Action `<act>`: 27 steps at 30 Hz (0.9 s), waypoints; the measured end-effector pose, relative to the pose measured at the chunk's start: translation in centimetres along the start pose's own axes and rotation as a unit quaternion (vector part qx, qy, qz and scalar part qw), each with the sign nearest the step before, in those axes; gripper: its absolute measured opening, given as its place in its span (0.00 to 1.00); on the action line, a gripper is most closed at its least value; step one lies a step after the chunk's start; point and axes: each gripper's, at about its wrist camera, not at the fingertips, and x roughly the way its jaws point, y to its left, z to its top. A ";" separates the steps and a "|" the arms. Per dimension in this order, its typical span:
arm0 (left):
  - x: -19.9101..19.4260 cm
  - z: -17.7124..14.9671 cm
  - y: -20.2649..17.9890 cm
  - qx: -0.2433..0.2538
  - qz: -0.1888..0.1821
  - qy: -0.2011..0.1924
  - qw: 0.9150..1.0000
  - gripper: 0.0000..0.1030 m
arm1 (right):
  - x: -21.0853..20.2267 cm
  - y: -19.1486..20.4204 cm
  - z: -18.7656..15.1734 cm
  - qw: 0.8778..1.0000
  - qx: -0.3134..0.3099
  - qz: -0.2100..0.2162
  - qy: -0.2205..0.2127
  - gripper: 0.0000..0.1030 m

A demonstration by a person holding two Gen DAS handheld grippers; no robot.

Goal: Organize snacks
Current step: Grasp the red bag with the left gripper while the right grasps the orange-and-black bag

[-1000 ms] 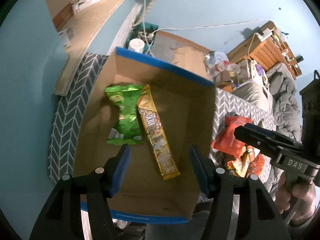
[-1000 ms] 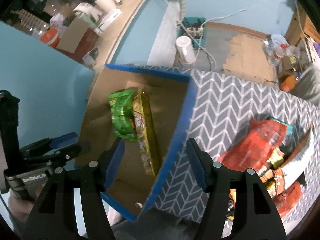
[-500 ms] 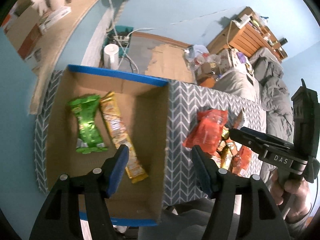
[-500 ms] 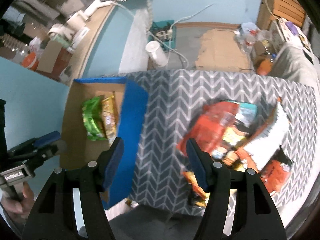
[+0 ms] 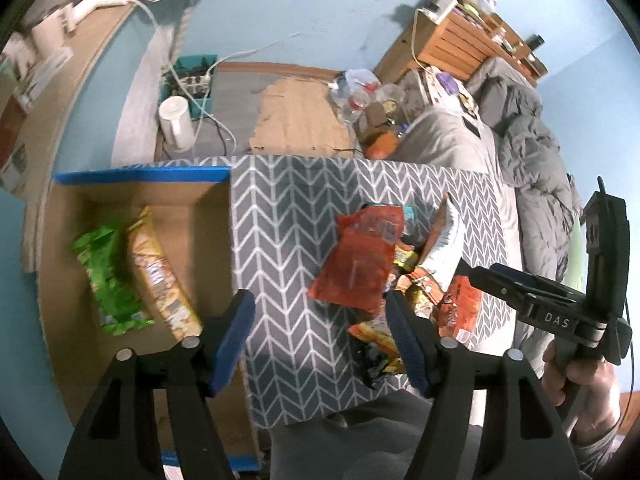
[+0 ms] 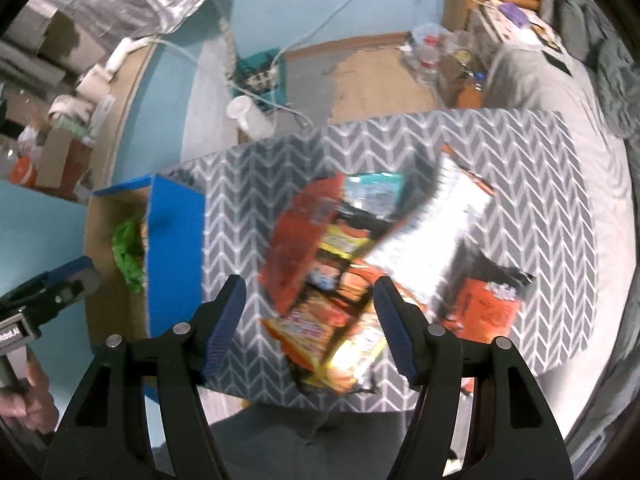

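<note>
A blue-rimmed cardboard box (image 5: 140,178) on the left holds a green snack bag (image 5: 108,276) and a yellow snack pack (image 5: 160,276). A heap of snack packs lies on the grey chevron cloth (image 5: 288,240), with a large red bag (image 5: 356,264) on top; in the right wrist view the red bag (image 6: 296,248) shows beside a white-backed bag (image 6: 432,236). My left gripper (image 5: 320,340) is open and empty, above the cloth between box and heap. My right gripper (image 6: 306,328) is open and empty, above the heap's near side.
The cloth-covered table (image 6: 560,184) ends close in front of me. A bed with grey bedding (image 5: 532,168) lies to the right. On the floor behind are a white roll (image 5: 176,120), a teal bin with cables (image 5: 192,76) and cardboard (image 5: 296,120).
Both grippers have swung to the right, away from the box and toward the snack heap. The right gripper now hovers over the heap. Both stay open and empty.
</note>
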 end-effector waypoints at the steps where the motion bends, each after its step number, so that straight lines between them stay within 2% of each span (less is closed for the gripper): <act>1: 0.3 0.2 -0.6 0.005 -0.001 0.002 1.000 0.72 | -0.2 -0.6 -0.1 1.000 0.006 -0.002 0.000 0.65; 8: 2.8 0.9 -3.6 0.036 -0.008 0.028 0.999 0.72 | -0.7 -5.1 -1.2 0.999 0.044 -0.022 0.003 0.65; 11: 4.1 1.1 -4.6 0.050 -0.008 0.040 0.998 0.76 | -0.7 -6.8 -1.7 0.998 0.060 -0.032 0.007 0.66; 24: 9.4 1.9 -6.0 0.077 -0.018 0.092 0.993 0.76 | 1.3 -13.0 -3.6 0.990 0.119 -0.072 0.030 0.66; 27: 10.5 2.1 -6.3 0.081 -0.022 0.103 0.991 0.79 | 2.4 -14.0 -4.4 0.988 0.132 -0.075 0.042 0.66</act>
